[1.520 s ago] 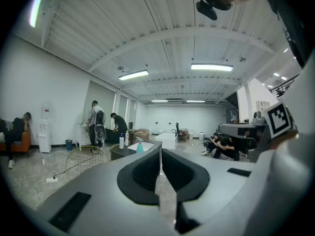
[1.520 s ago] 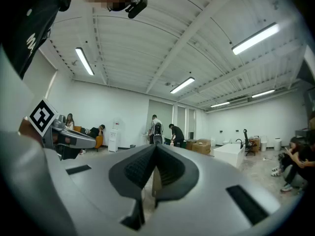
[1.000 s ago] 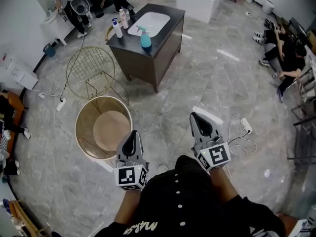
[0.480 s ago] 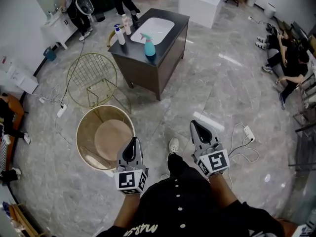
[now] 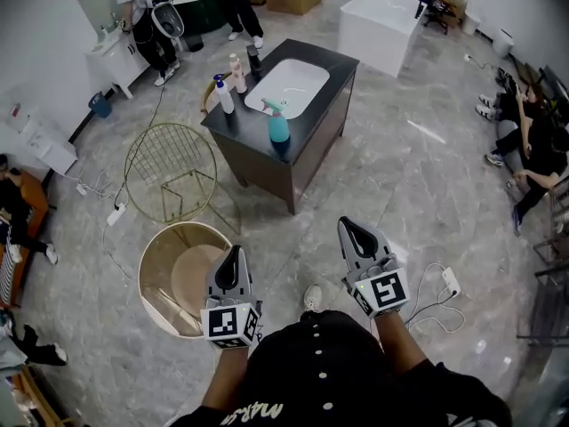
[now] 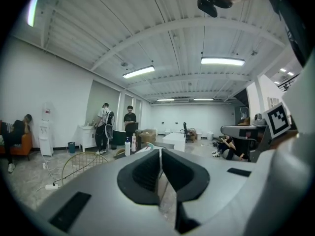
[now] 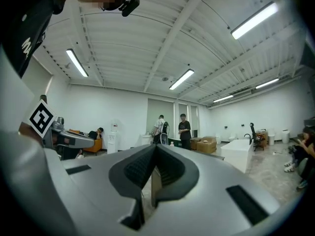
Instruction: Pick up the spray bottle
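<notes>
Teal spray bottle [image 5: 279,125] stands upright on the dark counter [image 5: 233,119] beside the white basin [image 5: 289,85]

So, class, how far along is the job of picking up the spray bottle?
Nothing is done yet: the teal spray bottle stands untouched on the dark sink cabinet, across the floor. In hand: nothing; the left gripper and right gripper are shut and empty. Left: approach, open a gripper, grasp and lift the bottle.

The grey right gripper [image 7: 155,150], jaws pressed together on nothing, faces a white-walled room where two standing people [image 7: 184,128] wait beside brown cardboard boxes [image 7: 206,144] under long ceiling strip lights [image 7: 182,79].
</notes>
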`<state>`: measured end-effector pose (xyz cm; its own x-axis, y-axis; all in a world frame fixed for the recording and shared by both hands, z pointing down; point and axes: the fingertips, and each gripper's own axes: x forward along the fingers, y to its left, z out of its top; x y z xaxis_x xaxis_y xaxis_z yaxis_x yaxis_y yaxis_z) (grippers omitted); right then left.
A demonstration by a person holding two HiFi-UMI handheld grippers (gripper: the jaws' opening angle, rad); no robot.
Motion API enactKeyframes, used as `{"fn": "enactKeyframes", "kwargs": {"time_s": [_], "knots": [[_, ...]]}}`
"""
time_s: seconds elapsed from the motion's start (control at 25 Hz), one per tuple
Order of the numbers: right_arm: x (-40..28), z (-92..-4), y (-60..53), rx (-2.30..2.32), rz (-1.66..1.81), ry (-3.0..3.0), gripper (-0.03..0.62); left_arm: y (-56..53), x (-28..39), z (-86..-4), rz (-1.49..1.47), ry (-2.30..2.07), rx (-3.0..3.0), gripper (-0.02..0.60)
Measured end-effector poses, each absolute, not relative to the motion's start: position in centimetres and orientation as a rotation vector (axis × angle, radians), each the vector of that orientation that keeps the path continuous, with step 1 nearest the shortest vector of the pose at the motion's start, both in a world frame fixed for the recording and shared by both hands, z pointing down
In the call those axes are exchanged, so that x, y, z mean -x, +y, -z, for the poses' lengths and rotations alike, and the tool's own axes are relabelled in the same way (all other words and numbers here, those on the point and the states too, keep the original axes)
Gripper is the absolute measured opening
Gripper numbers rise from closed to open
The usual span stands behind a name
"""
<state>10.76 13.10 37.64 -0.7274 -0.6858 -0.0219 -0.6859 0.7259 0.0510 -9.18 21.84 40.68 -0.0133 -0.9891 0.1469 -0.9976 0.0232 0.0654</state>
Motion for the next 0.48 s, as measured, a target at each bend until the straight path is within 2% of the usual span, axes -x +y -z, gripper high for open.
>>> {"fn": "enactKeyframes", "kwargs": {"time_s": [0.48], "knots": [[-9.3, -39.0, 5.6, 1.074, -0.030, 2.953, -0.006, 16.2, 10.2, -41.2, -0.109, -2.195, -1.997, 0.021]]}}
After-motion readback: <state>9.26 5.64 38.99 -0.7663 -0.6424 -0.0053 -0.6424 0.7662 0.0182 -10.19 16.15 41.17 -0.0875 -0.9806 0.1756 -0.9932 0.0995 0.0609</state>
